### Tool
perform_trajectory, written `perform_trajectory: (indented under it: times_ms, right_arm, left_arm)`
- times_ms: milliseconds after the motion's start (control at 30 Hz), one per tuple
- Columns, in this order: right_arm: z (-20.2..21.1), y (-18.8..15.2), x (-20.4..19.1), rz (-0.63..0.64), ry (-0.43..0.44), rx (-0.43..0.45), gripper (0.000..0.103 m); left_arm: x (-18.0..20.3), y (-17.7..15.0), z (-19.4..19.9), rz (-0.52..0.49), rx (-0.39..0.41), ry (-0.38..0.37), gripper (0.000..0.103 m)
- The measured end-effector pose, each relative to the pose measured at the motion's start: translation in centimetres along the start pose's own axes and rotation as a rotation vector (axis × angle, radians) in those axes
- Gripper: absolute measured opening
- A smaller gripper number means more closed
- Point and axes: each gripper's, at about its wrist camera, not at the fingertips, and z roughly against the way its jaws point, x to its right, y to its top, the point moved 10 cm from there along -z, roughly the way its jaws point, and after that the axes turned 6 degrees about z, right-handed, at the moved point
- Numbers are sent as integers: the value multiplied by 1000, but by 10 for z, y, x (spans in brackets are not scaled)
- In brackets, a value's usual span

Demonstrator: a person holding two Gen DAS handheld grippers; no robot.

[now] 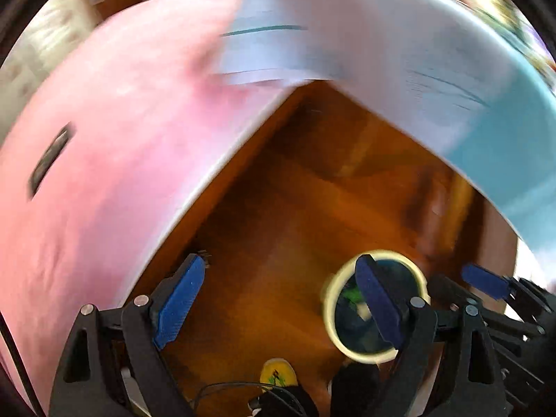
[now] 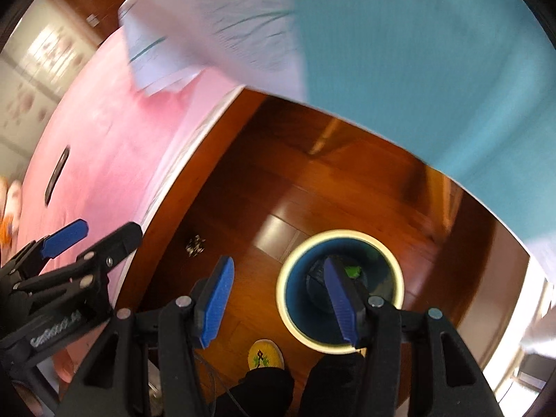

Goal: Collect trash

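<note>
Cream-rimmed and dark blue inside, the waste bin [image 2: 340, 290] stands on the wooden floor [image 2: 264, 187], low in both wrist views and right under the two grippers. Something bright green [image 2: 353, 271] lies in it among darker shapes; the blur does not allow a better name. A small dark cluster of debris [image 2: 195, 245] sits on the floor to the left of the bin, near the edge of the pink bedspread [image 2: 104, 132]; it may be trash yet to be picked up.

Both grippers point steeply down at the floor. The right gripper [image 2: 283, 304] has its blue pads spread apart with nothing between them, and its right-hand pad overlaps the bin's mouth. The left gripper [image 1: 281, 307] is likewise released and empty, bare floor showing between its pads. Each appears at the side of the other's view, so they hang close together, probably because the person carries them as a pair over the bin.

A yellow slipper [image 2: 266, 354] with a green pattern shows at the bottom, beside dark trouser legs, placing the person just near the bin. Farther out, a teal sheet [image 2: 434, 69] covers a second bed on the right, with a white cloth [image 2: 222, 31] lying across where the two meet. A dark flat object [image 2: 57, 175], perhaps a phone, rests on the pink spread.
</note>
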Motion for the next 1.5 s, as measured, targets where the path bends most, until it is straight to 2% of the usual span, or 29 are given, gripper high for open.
perform_trajectory:
  times_ms: [133,200,433,567,767,967,1100,1300,1500]
  right_arm:
    - [-35,9,-35,117,55,-22,55]
    - [-63,11,-61,194,93,-48,55]
    - [-166,4,-143,354,193,-100,55]
    - [-240,-6,-187,388,226,-113,55]
    - [-365,-29,-238,420,240,-162,55]
    - [-462,-47,-272,471,242,-173,55]
    - [-496,-54,-275,484,271,-164,55]
    - [-529,-60,-299,531,308,-101,55]
    - [-552,-67,-303,549,284,-87,55]
  left_arm:
    - [-59,-12,-27,200,1,115,87]
    - [-95,-29,-44,307,-12,174,87]
    - [-208,-107,-117,631,-82,325,82]
    - [-255,-149,-163,754,-112,376,79]
    - [-301,-195,-238,856,-117,432,79]
    - [-330,-241,-309,954,-141,478,79]
    - [-340,-257,-336,1008,-153,487,79]
    - [-348,-269,-355,1008,-151,510,79]
    - [-358,-275,-360,996,-145,522,79]
